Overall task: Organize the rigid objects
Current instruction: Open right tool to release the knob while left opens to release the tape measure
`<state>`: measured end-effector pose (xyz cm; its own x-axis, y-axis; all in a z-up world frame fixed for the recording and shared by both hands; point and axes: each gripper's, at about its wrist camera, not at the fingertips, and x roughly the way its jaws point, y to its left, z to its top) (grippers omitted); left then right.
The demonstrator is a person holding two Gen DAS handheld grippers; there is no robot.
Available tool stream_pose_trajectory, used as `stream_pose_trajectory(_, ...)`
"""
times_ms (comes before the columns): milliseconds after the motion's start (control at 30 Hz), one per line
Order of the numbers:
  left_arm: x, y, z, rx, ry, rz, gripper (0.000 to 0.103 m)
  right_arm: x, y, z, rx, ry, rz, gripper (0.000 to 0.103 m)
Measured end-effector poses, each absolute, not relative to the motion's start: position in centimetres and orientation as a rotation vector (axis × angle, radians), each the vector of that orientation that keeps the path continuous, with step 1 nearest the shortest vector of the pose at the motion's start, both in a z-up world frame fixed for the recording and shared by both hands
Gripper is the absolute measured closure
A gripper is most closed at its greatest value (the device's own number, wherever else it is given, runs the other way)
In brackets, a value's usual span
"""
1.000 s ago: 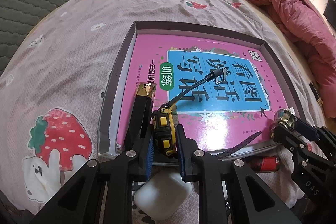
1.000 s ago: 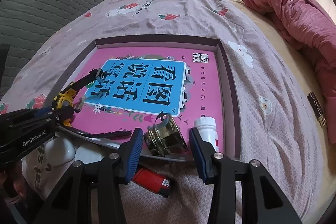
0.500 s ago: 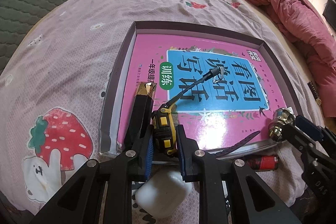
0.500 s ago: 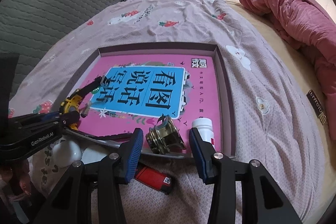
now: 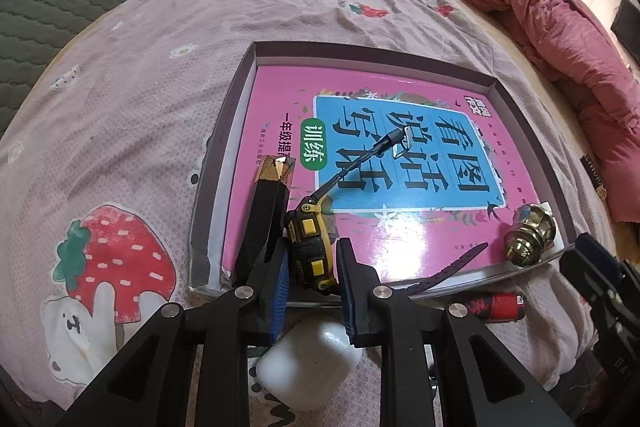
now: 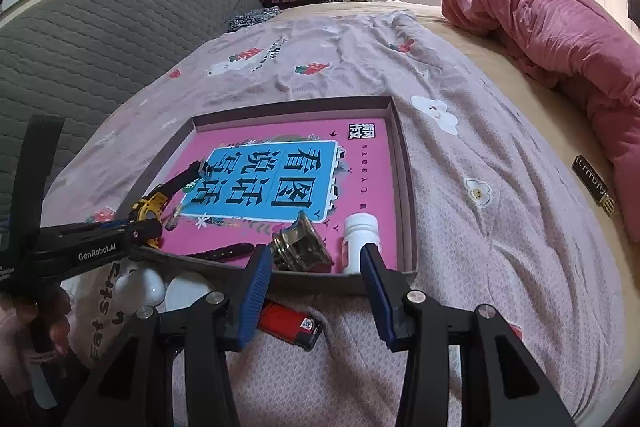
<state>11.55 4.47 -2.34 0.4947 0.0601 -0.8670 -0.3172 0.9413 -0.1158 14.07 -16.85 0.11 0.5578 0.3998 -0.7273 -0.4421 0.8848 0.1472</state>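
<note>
My left gripper (image 5: 310,267) pinches the tape measure (image 5: 309,247) inside the tray (image 5: 532,123) (near edge); my right gripper (image 6: 316,283) hangs spread, empty. Next: release, then fetch 1 lighter (image 6: 288,323).

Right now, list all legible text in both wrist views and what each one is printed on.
"GenRobot.AI": side of the left gripper.
"看图说话写话": blue panel of the pink book.
"训练": green oval on the same cover.
"一年级提": beside that oval; the rest is hidden.
Dark tag on the bedding: gold letters, unreadable.
Red lighter label: too small.
</note>
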Motion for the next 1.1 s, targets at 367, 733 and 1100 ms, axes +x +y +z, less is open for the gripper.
stream_pose_trajectory(367,11.29,4.44,-2.08,-0.294,1.022,0.222,0.071,13.96,-16.97,-0.26,-0.054,0.852,0.493,0.057)
stream_pose_trajectory(733,11.35,4.20,-1.94,-0.292,1.023,0.215,0.063,13.87,-17.04,-0.19,-0.051,0.849,0.484,0.057)
stream_pose_trajectory(1100,11.14,4.41,-1.78,-0.298,1.021,0.222,0.059,13.65,-17.05,0.02,-0.057,0.849,0.481,0.055)
